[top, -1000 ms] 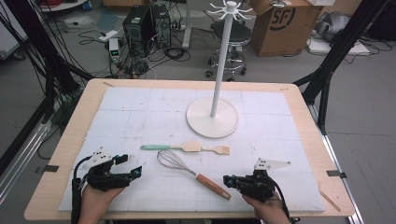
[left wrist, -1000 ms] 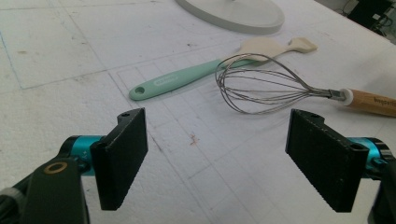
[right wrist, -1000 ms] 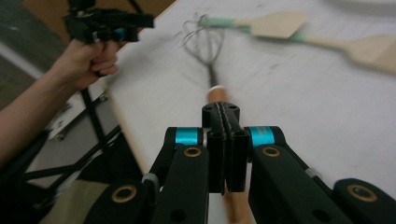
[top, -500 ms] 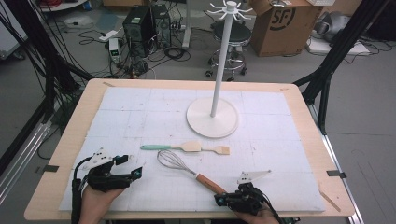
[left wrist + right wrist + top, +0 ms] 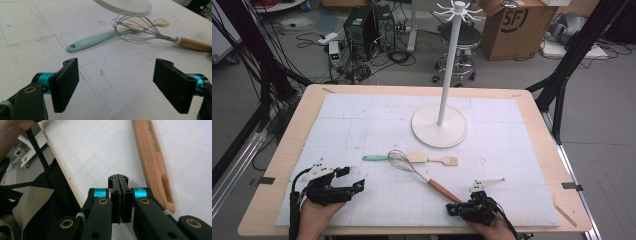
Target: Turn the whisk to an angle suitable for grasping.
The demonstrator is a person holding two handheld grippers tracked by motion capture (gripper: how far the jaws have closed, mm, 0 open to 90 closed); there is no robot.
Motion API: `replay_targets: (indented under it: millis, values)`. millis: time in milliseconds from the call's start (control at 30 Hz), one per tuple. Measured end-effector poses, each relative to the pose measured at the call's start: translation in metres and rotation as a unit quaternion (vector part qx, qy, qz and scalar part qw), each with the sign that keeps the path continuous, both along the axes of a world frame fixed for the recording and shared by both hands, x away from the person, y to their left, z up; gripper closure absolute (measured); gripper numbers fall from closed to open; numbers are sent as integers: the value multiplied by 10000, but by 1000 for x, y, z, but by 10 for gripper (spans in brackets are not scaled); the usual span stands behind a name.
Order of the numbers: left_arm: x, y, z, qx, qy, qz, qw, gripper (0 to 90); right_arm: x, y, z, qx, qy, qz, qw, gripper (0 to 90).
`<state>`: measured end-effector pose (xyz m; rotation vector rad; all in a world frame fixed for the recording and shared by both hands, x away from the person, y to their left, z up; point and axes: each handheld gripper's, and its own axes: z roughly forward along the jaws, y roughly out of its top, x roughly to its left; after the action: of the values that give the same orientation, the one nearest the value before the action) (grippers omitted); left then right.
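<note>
Whisk [image 5: 422, 175] handle end lies just beside the right tool [image 5: 455, 209], whose jaws are clenched flat together on nothing, low at the near edge of the bench [image 5: 532, 107]. In the right gripper view the wooden handle [image 5: 153, 157] runs past those jaws, close but apart from them. From that handle the whisk stretches away toward the white stand base [image 5: 439, 126], its wire head lying over the green-handled spatula [image 5: 379, 158], short of the base. A small wooden spatula [image 5: 447, 160] lies just beside the wire head, also on the near side of the base. The left tool [image 5: 360, 185] rests well to the left of the whisk, released, jaws wide apart over bare white mat [image 5: 30, 27], facing the wire head [image 5: 136, 28].
</note>
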<state>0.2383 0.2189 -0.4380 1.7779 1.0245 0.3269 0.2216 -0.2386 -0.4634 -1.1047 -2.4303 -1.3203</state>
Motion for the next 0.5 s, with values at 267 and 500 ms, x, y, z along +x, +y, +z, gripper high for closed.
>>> replay_targets:
  millis: [267, 500]
  values:
    - [0, -1, 0, 21, 1, -7, 10000, 216, 3, -10, 0, 16, 30, -137, 9999, 895]
    - [0, -2, -1, 33, 5, -30, 10000, 216, 10, -25, 0, 27, 79, -434, 9990, 895]
